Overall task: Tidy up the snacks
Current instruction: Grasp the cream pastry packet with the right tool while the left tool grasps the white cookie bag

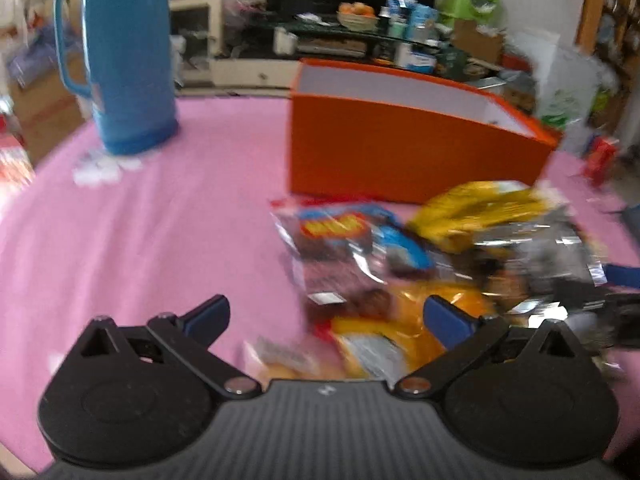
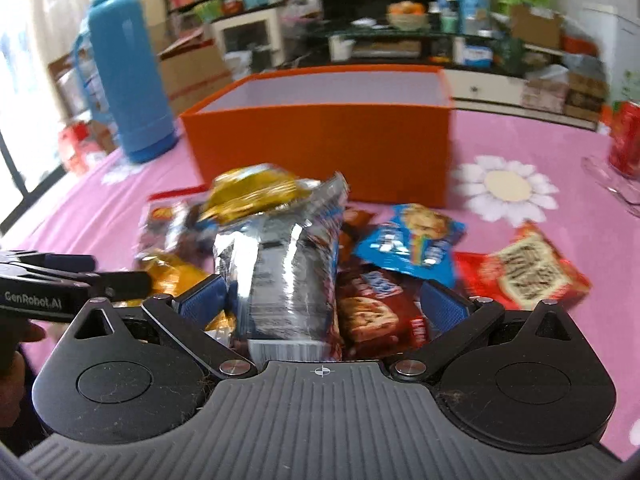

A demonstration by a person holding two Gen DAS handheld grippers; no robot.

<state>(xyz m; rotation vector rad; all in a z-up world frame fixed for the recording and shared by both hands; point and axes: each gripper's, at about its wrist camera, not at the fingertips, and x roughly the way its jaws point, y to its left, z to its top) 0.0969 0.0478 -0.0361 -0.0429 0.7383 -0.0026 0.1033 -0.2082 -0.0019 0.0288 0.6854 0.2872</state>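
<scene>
An open orange box [image 1: 400, 152] [image 2: 320, 140] with a white inside stands on the pink tablecloth. A pile of snack packets lies in front of it: a silver packet [image 2: 280, 272], a gold one [image 2: 256, 190], a brown cookie packet [image 2: 372, 308], a blue one [image 2: 412, 240] and a red one [image 2: 524, 272]. My left gripper [image 1: 326, 318] is open and empty over an orange packet [image 1: 384, 336] at the pile's left edge. My right gripper [image 2: 320, 304] is open, with the silver and brown packets between its fingers.
A tall blue thermos [image 1: 128, 52] [image 2: 128, 80] stands at the left of the box. A red can [image 2: 626, 140] stands at the far right on the tablecloth. The left gripper shows at the left edge of the right wrist view [image 2: 72, 280]. Cluttered shelves are behind the table.
</scene>
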